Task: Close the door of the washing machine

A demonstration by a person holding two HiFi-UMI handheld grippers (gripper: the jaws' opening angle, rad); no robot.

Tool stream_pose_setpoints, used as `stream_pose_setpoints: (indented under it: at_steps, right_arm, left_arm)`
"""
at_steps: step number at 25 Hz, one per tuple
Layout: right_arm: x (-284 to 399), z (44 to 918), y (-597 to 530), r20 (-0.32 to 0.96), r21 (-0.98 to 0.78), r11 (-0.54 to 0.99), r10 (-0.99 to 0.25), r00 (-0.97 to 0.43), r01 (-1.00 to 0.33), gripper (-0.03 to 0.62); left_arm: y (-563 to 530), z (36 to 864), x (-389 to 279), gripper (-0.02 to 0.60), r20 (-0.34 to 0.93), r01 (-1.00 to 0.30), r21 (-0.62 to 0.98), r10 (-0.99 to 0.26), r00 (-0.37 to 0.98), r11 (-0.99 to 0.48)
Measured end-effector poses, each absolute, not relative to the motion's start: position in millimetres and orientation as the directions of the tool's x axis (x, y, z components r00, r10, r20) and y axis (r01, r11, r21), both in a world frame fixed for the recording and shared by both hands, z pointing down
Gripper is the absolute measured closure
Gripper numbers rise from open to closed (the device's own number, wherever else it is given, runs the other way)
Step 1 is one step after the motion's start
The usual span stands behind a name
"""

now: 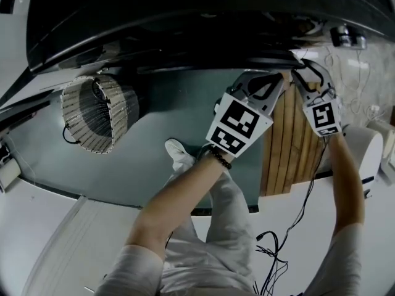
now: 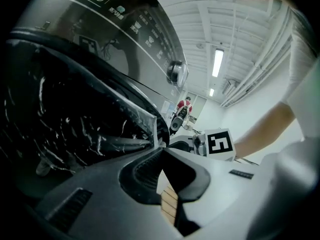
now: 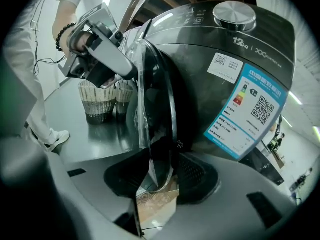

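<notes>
In the head view, the washing machine (image 1: 185, 11) is standing along the far edge of the green floor pad (image 1: 173, 103). There is no worktop here. Its door (image 1: 271, 59) is swinging out toward the pad's far right corner. The left gripper (image 1: 281, 79) and the right gripper (image 1: 302, 74) are both meeting that door edge from above. A wicker basket (image 1: 99, 113) is sitting near the far left edge, well apart from them.

In the left gripper view, the jaws are pressing together at their tips. They are touching the door's clear rim (image 2: 150, 130) rather than wrapping round it. As I judge it, this tip is only pushing, so it may be skating off the glossy curve once the door starts moving.

In the right gripper view, the jaws are straddling the rim of the door (image 3: 157, 114) and look to be pinching it on both faces, just in front of the drum opening. The bigger risk seems to lie here. If this grip is riding the rim all the way in, the inner jaw is likely getting trapped between door and machine front, which would be stopping the latch from catching. Letting go too early may also be leaving the door ajar.
</notes>
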State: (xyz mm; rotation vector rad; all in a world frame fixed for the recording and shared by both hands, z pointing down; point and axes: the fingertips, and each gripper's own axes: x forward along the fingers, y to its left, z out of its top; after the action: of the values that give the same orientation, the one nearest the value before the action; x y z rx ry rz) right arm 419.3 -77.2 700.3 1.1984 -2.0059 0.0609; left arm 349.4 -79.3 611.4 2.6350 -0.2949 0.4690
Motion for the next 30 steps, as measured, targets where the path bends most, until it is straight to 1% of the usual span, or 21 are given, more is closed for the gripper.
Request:
stream_pose_setpoints:
  at_steps: [5, 13, 22, 30]
  right_arm:
    - [425.5, 700.1, -86.2, 0.631, 0.349, 0.507, -0.749, -0.202, -0.788, 0.434]
    - [426.9, 700.1, -87.6, 0.634, 0.342, 0.473, -0.754, -0.172, -0.812, 0.433]
    - [431.3, 700.0, -95.8, 0.639, 0.336, 0.435, -0.757, -0.138, -0.835, 0.428]
    - [434.6, 698.8, -92.3, 0.612, 0.328, 0.360, -0.785, -0.094, -0.874, 0.424]
  left_arm:
    - [-89.1, 612.0, 352.9, 0.578, 0.384, -0.322, 0.395, -0.164, 0.909, -0.860]
    - [-92.4, 613.4, 353.9, 0.581, 0.411, -0.374, 0.380, -0.207, 0.888, -0.846]
    - [-98.7, 614.7, 359.6, 0.583, 0.418, -0.366, 0.424, -0.179, 0.891, -0.829]
    - [-94.1, 616.9, 358.1, 0.581, 0.424, -0.313, 0.381, -0.137, 0.896, -0.870]
